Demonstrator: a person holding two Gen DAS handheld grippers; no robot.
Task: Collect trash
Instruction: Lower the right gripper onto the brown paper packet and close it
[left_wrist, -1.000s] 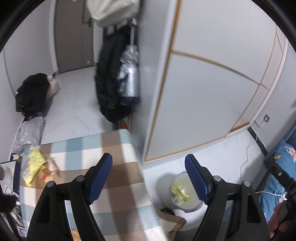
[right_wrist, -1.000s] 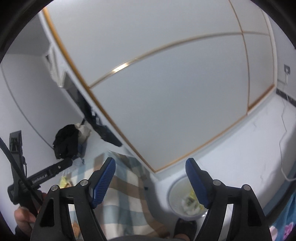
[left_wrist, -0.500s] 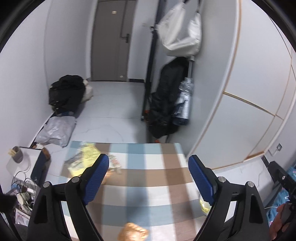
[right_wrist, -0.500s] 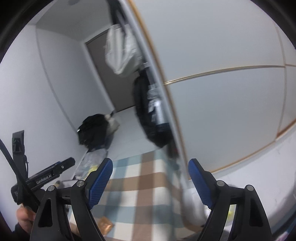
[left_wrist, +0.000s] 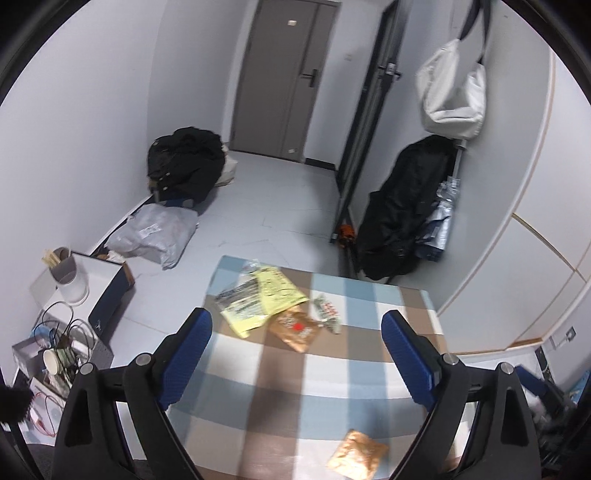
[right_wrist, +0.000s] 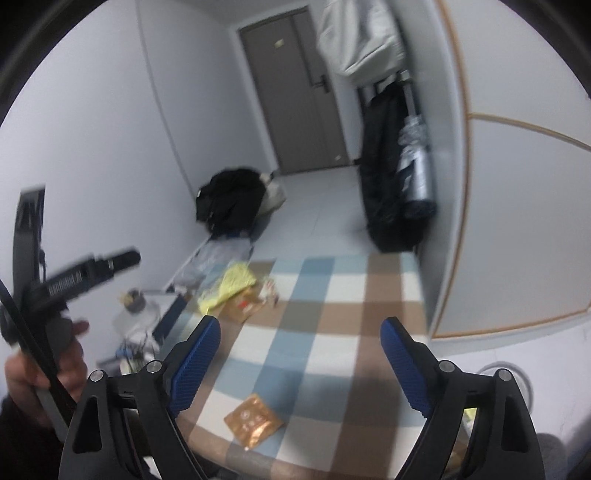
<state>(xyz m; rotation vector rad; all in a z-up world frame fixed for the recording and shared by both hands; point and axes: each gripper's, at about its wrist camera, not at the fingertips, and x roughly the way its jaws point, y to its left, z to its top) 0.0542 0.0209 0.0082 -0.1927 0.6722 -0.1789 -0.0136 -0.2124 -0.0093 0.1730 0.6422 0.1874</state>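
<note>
Wrappers lie on a table with a checked cloth (left_wrist: 325, 373). A yellow bag (left_wrist: 266, 299), a clear printed packet (left_wrist: 240, 293), a brown wrapper (left_wrist: 295, 329) and a small striped wrapper (left_wrist: 328, 312) cluster at the far end. Another brown wrapper (left_wrist: 356, 456) lies near me; it also shows in the right wrist view (right_wrist: 253, 419). My left gripper (left_wrist: 297, 354) is open and empty above the table. My right gripper (right_wrist: 301, 360) is open and empty above the cloth (right_wrist: 332, 314). The white bin's rim (right_wrist: 506, 369) shows at lower right.
The left gripper's body and hand (right_wrist: 55, 295) are at the left of the right wrist view. Left of the table stand a white box (left_wrist: 96, 284), a cup (left_wrist: 70, 275) and cables. Black bags (left_wrist: 184, 162), a hanging black coat (left_wrist: 402, 221) and a grey door (left_wrist: 284, 77) lie beyond.
Both grippers have swung left, away from the wardrobe wall and the bin, and tilted down over the table. The wrappers on the cloth have come into view. Both stay open.
</note>
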